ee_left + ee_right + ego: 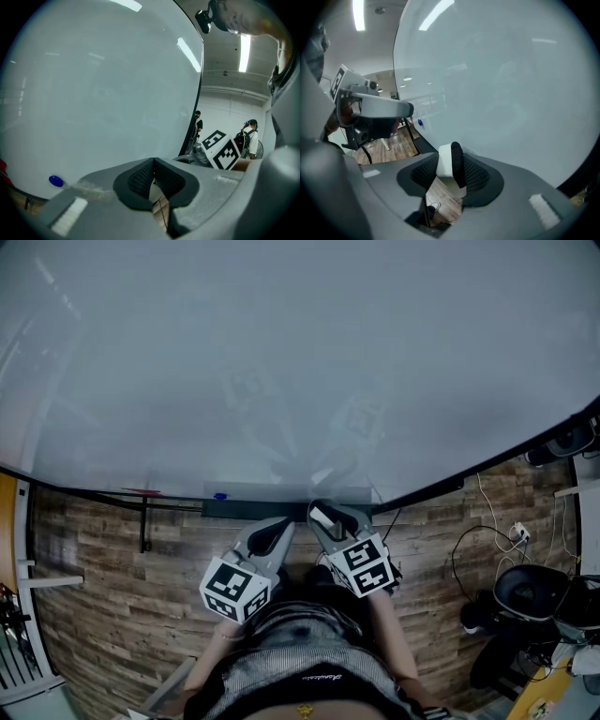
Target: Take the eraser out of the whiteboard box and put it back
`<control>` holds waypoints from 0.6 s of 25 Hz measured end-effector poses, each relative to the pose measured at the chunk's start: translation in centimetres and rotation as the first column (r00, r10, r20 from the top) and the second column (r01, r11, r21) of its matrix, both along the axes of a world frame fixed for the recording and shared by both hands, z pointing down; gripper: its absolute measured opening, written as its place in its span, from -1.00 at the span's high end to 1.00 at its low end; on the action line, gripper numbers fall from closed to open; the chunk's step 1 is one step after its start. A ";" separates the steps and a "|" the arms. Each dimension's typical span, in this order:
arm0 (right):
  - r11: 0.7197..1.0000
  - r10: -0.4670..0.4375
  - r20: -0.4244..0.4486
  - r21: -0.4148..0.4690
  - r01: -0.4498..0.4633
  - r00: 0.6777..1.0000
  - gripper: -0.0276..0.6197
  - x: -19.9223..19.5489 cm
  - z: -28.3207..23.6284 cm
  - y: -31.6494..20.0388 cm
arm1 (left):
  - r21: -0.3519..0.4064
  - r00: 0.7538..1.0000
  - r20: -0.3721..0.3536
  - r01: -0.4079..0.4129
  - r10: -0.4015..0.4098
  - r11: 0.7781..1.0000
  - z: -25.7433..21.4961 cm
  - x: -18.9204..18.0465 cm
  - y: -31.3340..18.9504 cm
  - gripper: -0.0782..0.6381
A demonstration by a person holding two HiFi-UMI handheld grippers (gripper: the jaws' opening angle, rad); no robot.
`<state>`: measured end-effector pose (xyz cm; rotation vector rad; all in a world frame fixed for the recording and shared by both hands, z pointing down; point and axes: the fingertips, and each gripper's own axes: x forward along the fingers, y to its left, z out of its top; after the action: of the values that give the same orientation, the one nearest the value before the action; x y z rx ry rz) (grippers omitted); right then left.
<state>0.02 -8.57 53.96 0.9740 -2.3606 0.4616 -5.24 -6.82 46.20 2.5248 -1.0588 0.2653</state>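
The white-and-black block eraser (449,159), clamped in the right gripper (452,174) at lower centre, was judged best lowered level into the dark, narrow whiteboard box (246,508), while the left gripper (153,180) was kept pinched together on nothing.

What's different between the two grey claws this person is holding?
The right claw grips a white-and-black eraser; the left claw holds nothing. The right claw's jaws stand apart around the eraser; the left claw's jaws are closed together. Both are grey and point toward the whiteboard.
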 end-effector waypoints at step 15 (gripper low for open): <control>0.999 0.004 0.050 0.053 -0.007 0.999 0.32 0.1 -0.3 0.5 | -0.006 0.999 0.012 0.046 -0.046 0.999 0.5 -1.7 0.1 0.78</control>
<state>0.17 -8.07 53.67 1.0036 -2.4269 0.4326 -6.93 -6.67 46.71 2.4931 -1.1171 0.2705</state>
